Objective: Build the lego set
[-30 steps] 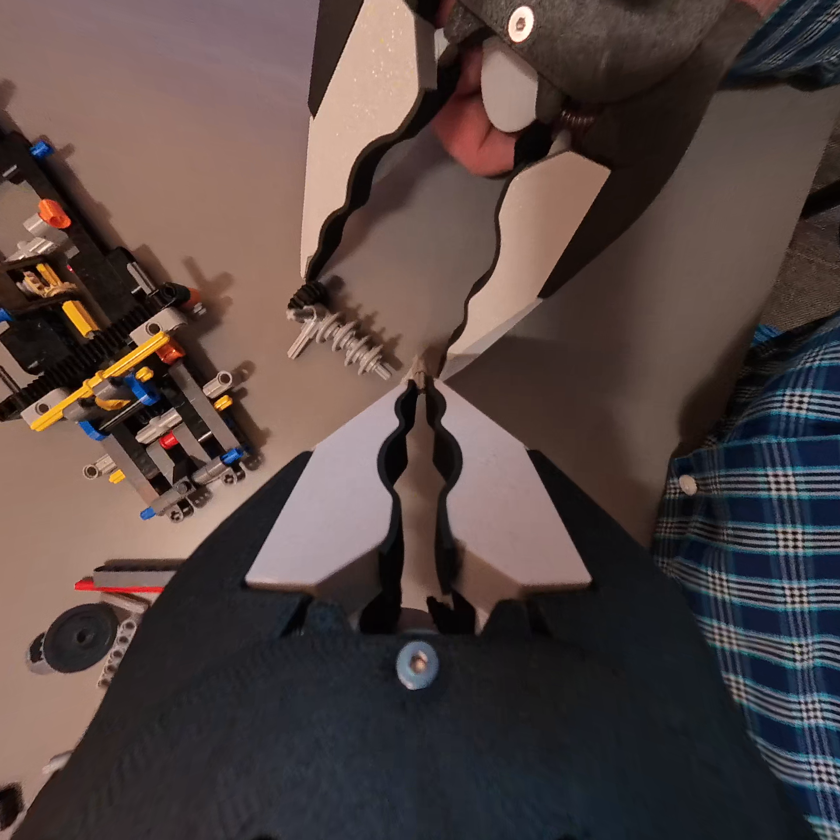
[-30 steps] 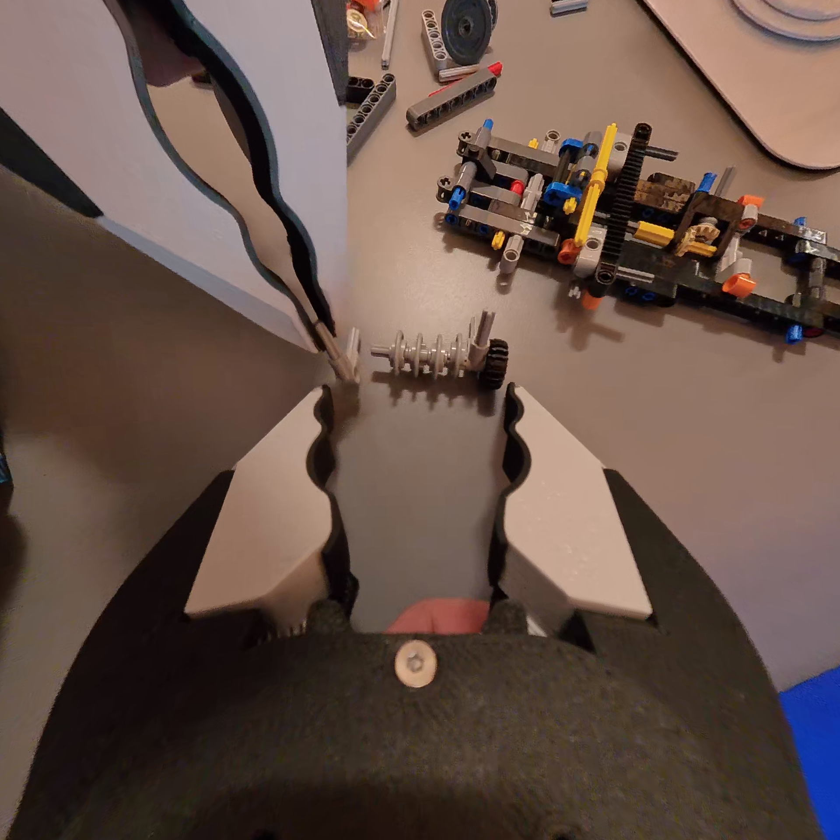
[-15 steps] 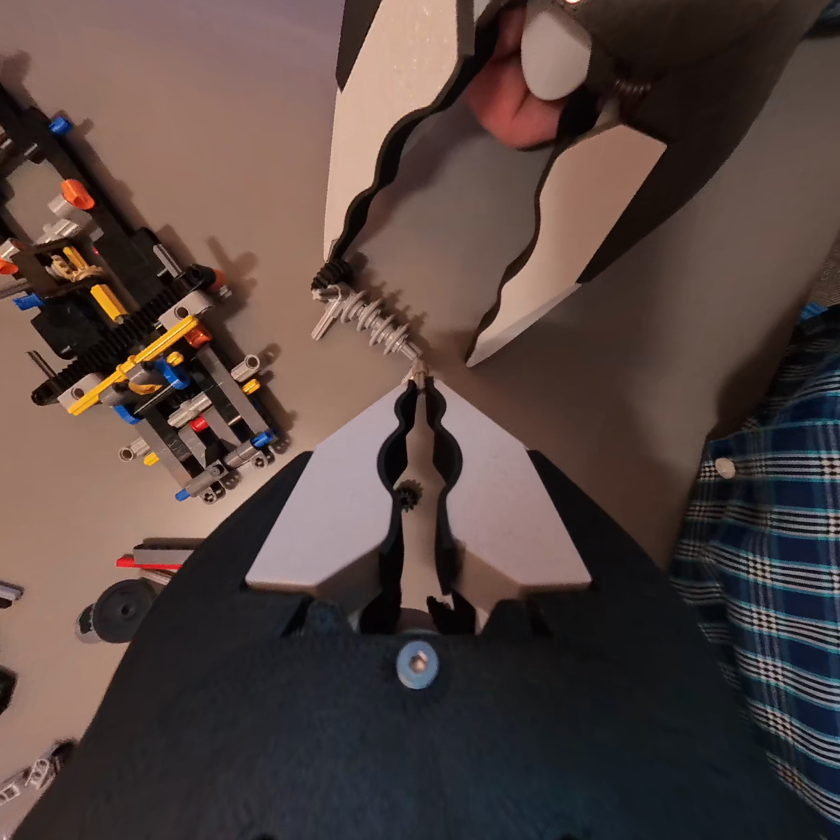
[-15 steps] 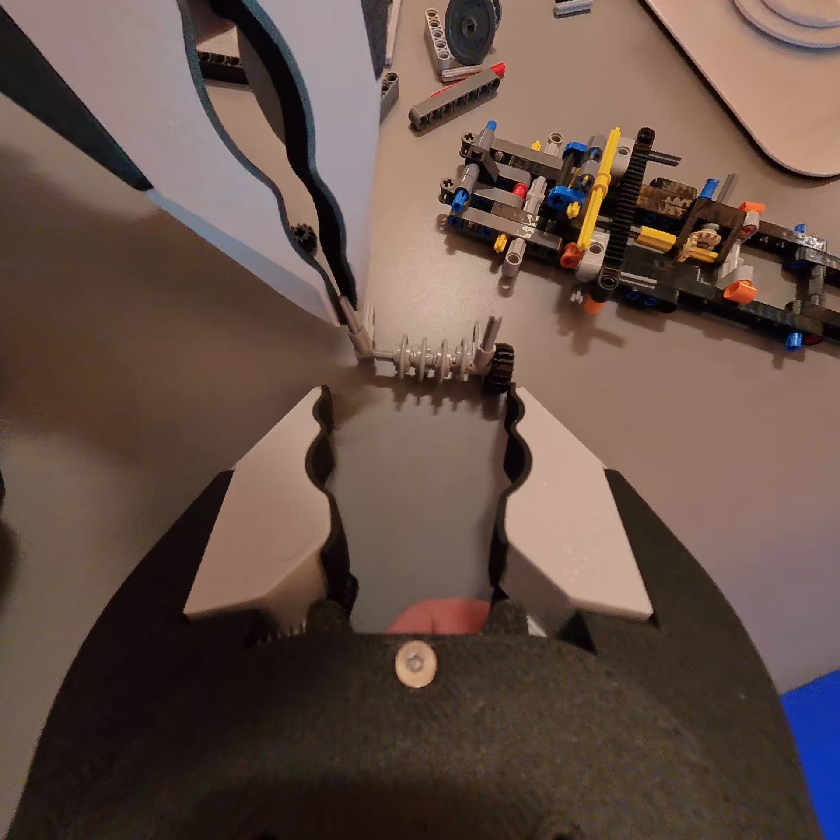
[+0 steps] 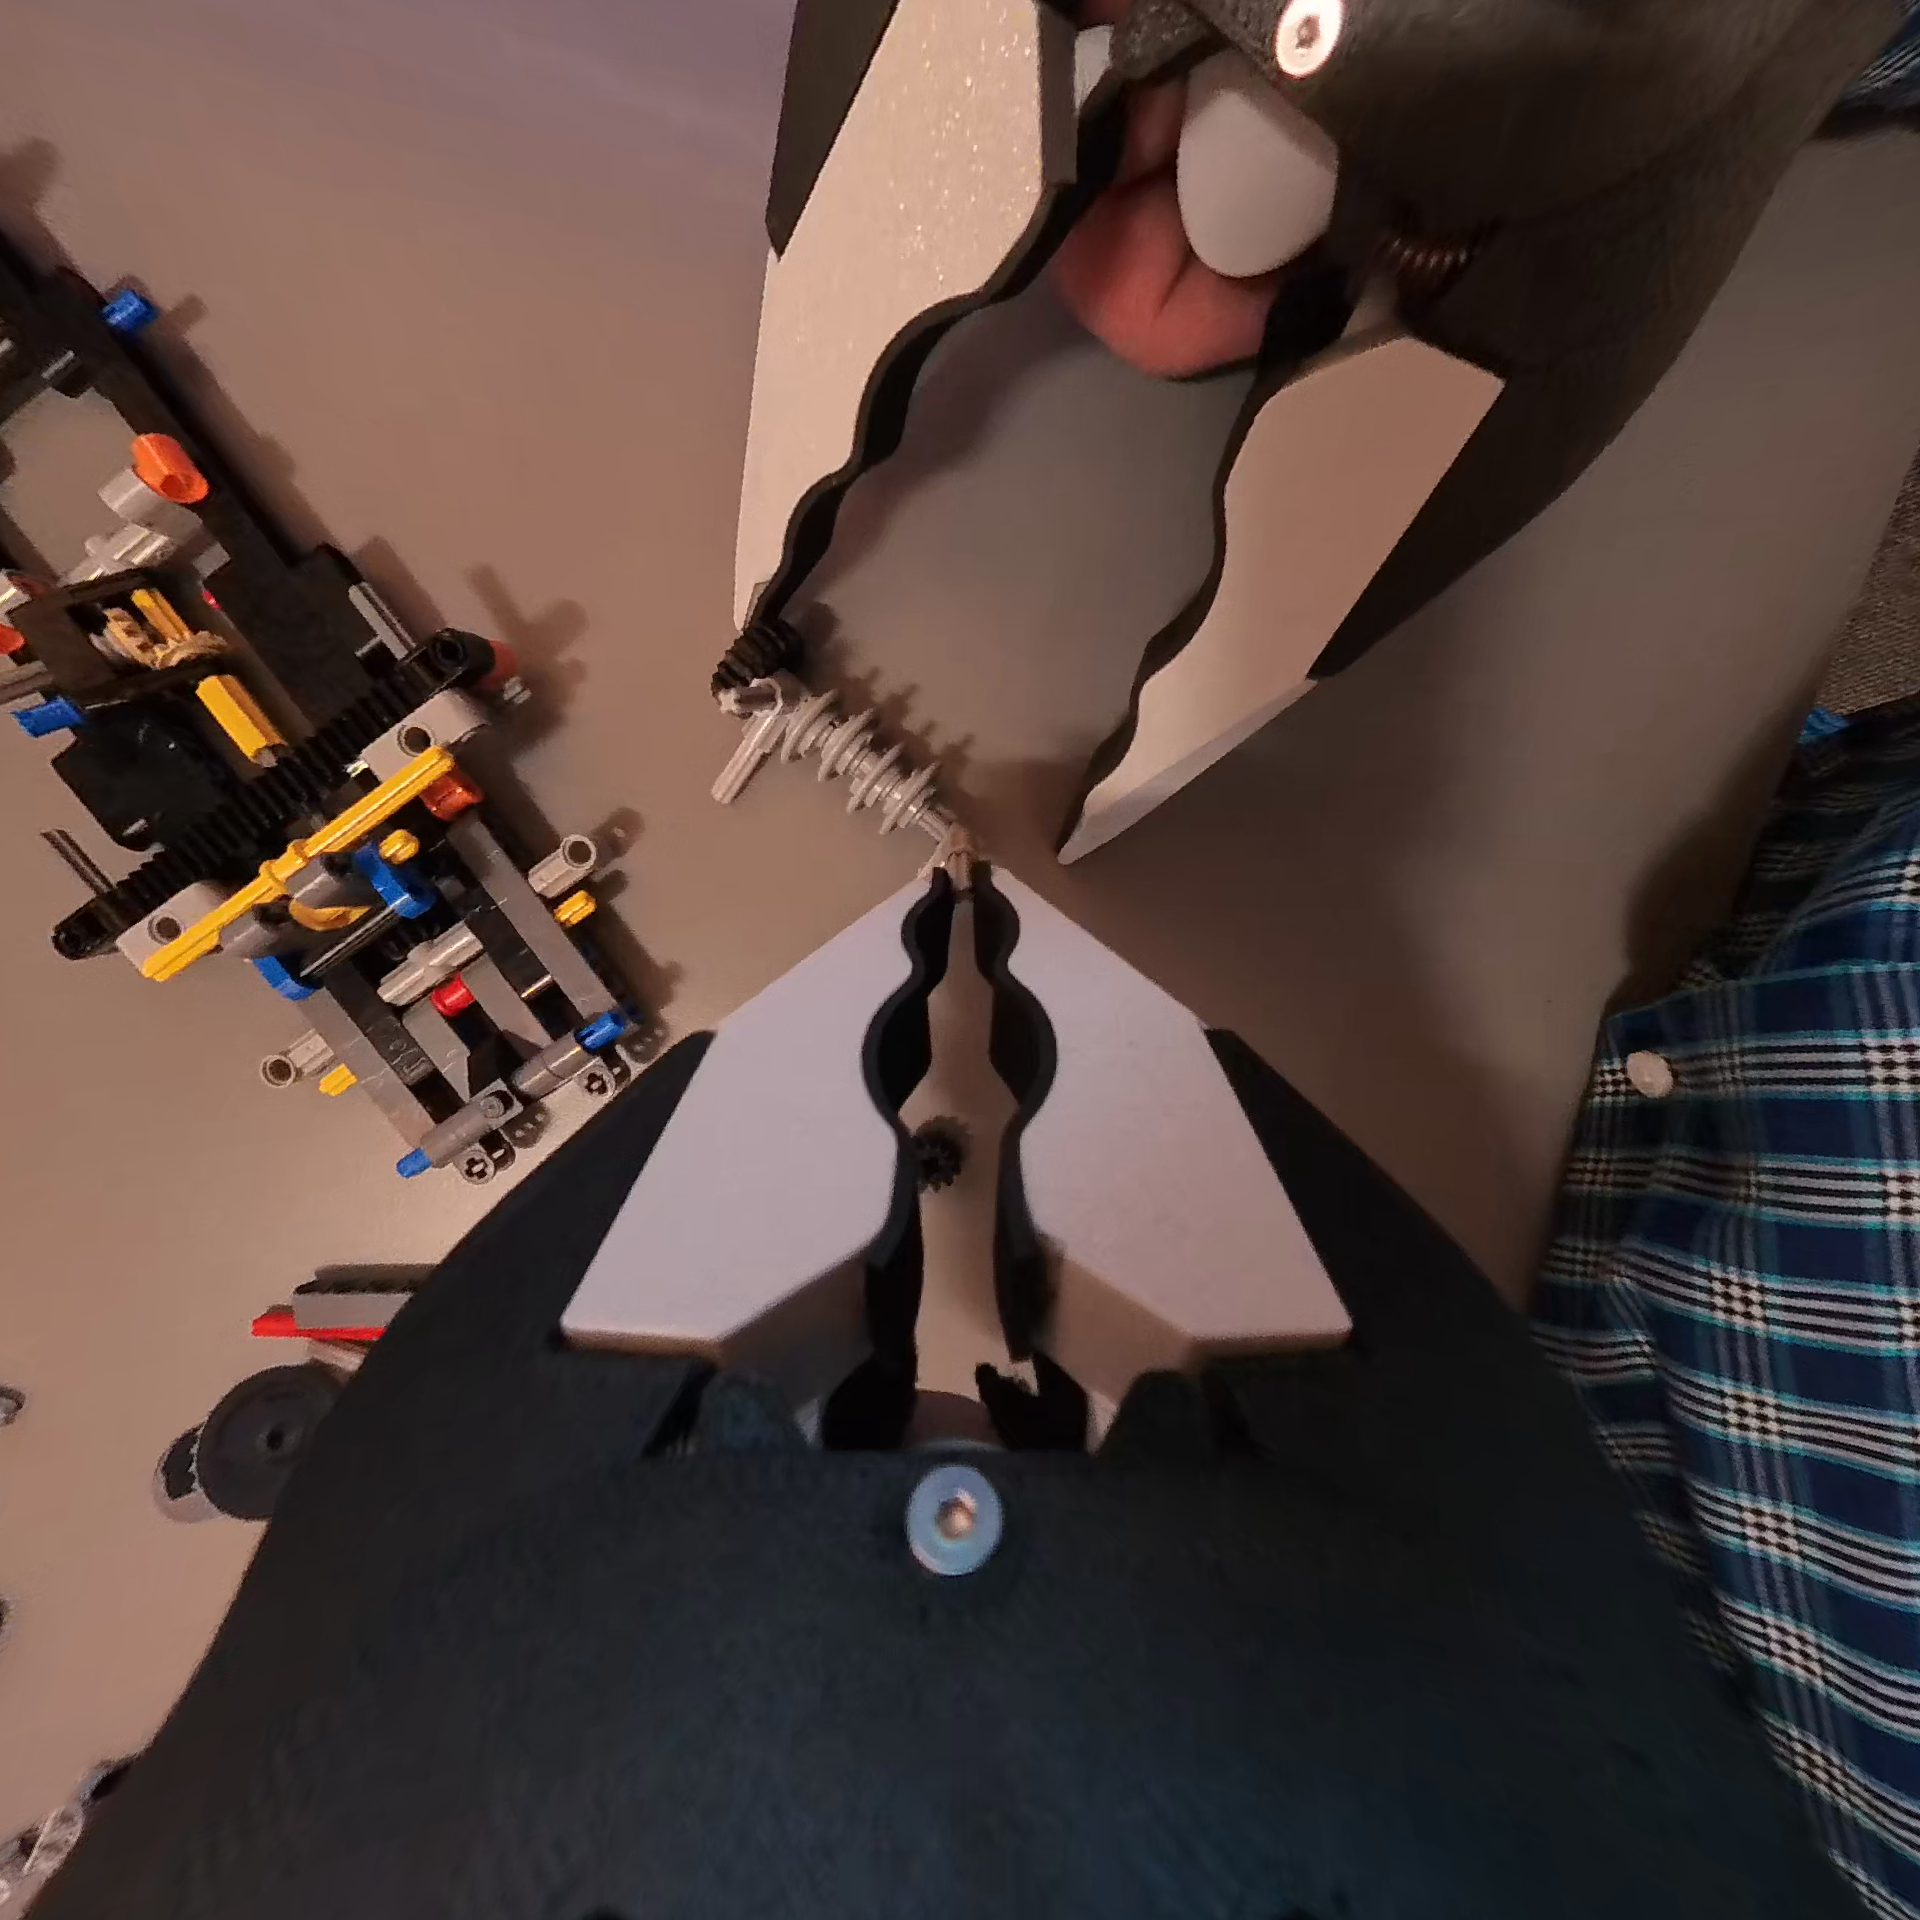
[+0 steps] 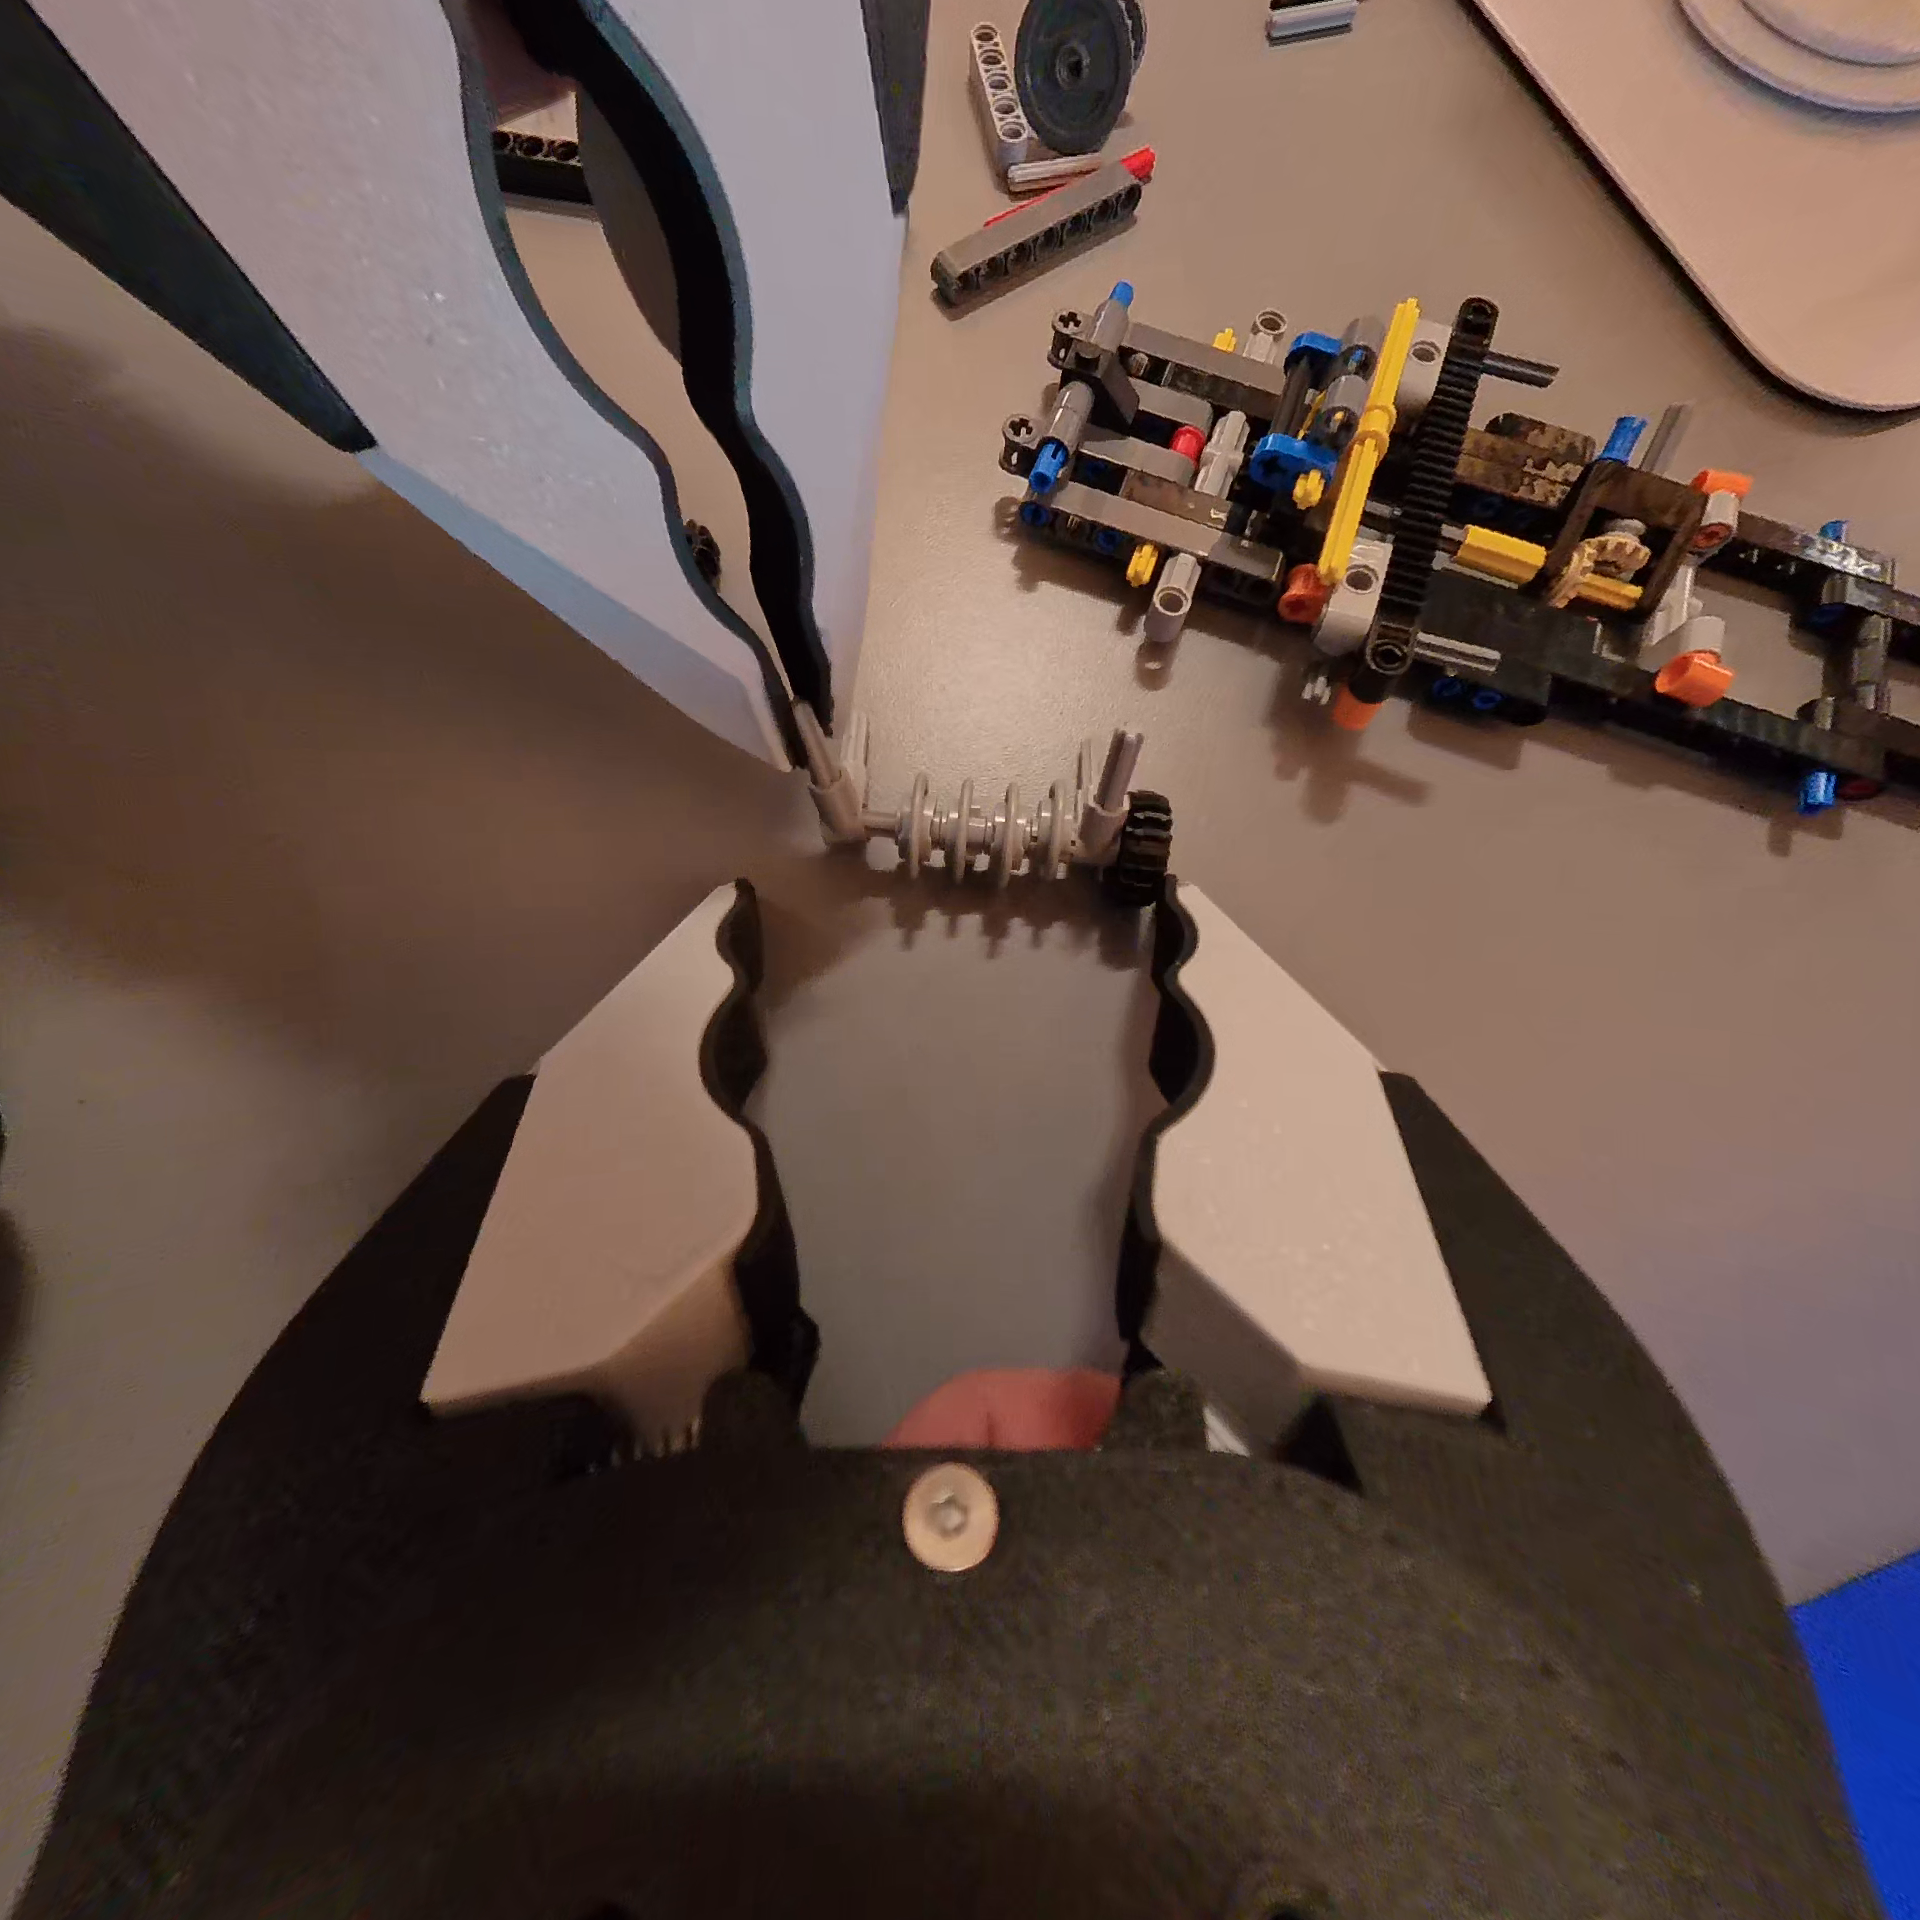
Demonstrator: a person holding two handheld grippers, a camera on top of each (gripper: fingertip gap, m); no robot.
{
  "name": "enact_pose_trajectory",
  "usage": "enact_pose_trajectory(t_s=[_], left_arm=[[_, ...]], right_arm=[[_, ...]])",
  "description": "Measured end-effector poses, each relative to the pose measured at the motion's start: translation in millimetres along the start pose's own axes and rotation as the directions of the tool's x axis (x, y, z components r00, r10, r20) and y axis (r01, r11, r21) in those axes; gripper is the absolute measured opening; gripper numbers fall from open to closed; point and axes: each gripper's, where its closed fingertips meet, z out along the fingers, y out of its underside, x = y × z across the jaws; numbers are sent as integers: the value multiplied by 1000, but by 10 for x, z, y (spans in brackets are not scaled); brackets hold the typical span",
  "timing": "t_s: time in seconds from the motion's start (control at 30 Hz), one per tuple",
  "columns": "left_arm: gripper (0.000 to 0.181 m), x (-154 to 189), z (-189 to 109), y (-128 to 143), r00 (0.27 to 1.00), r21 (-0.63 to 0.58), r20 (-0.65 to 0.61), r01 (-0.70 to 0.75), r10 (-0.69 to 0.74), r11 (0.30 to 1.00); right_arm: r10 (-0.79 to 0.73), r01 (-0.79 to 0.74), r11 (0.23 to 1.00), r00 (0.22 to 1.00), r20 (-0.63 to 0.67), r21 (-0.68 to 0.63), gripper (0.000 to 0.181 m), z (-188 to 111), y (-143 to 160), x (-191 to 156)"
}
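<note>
Left gripper (image 5: 954,883) pinches grey connector (image 6: 834,781) at near-left end of worm-gear axle (image 6: 987,826). Axle lies crosswise on table, just beyond right gripper (image 6: 951,899), jaws wide, nearer.

A plain grey-beige tabletop (image 6: 1558,1039) under warm light, a pale rounded board (image 6: 1714,208) at its far corner

gear (image 6: 1138,844): black | axle (image 6: 987,831): grey | sleeve (image 5: 1766,1195): blue plaid, seemingly
</note>
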Motion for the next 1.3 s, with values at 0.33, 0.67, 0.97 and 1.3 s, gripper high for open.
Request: enact_pose_trajectory(t_s=[0.33, 0.67, 0.97, 1.3], left_arm=[[1, -30, 26, -53, 997, 19, -69, 32, -30, 999], [1, -57, 25, -80, 987, 70, -144, 78, -67, 995], [8, -108, 12, -74, 985, 169, -141, 123, -100, 978], [17, -162, 17, 13, 998, 196, 41, -58, 51, 979]], right_arm=[[-11, 12, 1000, 1000, -27, 10, 65, 22, -37, 38], [11, -10, 1000, 999, -41, 15, 55, 32, -53, 110], [26, -25, 1000, 999, -29, 17, 55, 38, -66, 120], [21, -21, 1000, 1000, -15, 8, 55, 46, -60, 102]])
